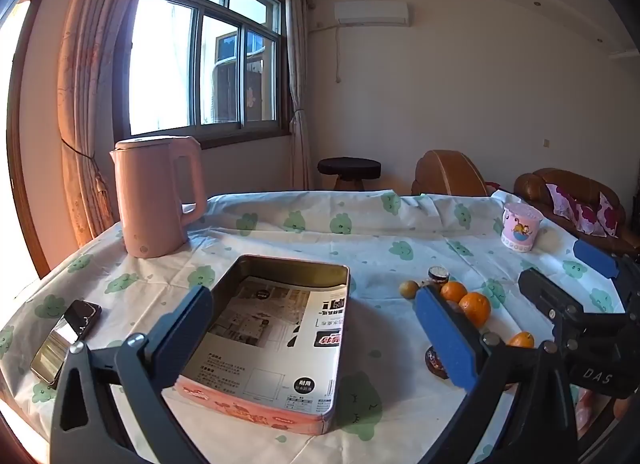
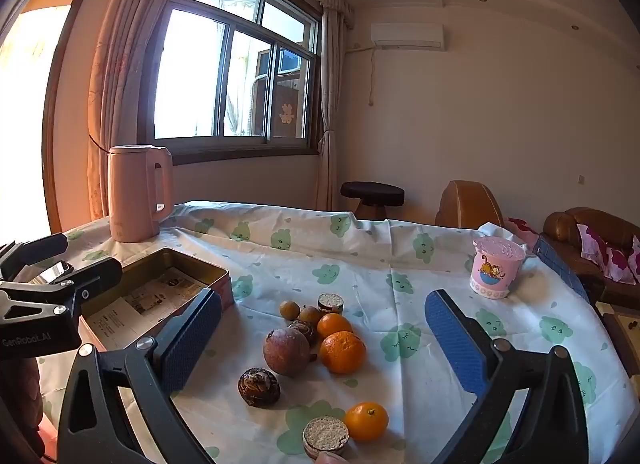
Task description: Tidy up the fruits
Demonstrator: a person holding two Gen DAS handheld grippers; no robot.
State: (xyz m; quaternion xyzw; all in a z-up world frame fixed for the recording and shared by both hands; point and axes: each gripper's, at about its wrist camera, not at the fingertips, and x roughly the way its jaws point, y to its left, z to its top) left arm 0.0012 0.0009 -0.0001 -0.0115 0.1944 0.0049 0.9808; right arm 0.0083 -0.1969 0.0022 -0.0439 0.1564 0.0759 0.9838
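Three oranges (image 2: 343, 352) lie on the cloth with a brown round fruit (image 2: 286, 351), two small yellow-brown fruits (image 2: 289, 310) and several round pastries (image 2: 259, 387). My right gripper (image 2: 326, 344) is open above this cluster, with nothing between its blue pads (image 2: 456, 344). To the left stands an open metal tin (image 1: 292, 262) lined with printed paper, with no fruit in it. My left gripper (image 1: 316, 332) is open over the tin's near end and grips nothing. The oranges (image 1: 476, 308) show to its right, partly behind its right pad (image 1: 444, 336).
A pink kettle (image 1: 156, 196) stands at the table's far left and a pink cartoon cup (image 2: 496, 266) at the far right. A phone (image 1: 66, 340) lies left of the tin. A stool (image 2: 372, 194) and a brown sofa (image 2: 592, 232) are beyond the table.
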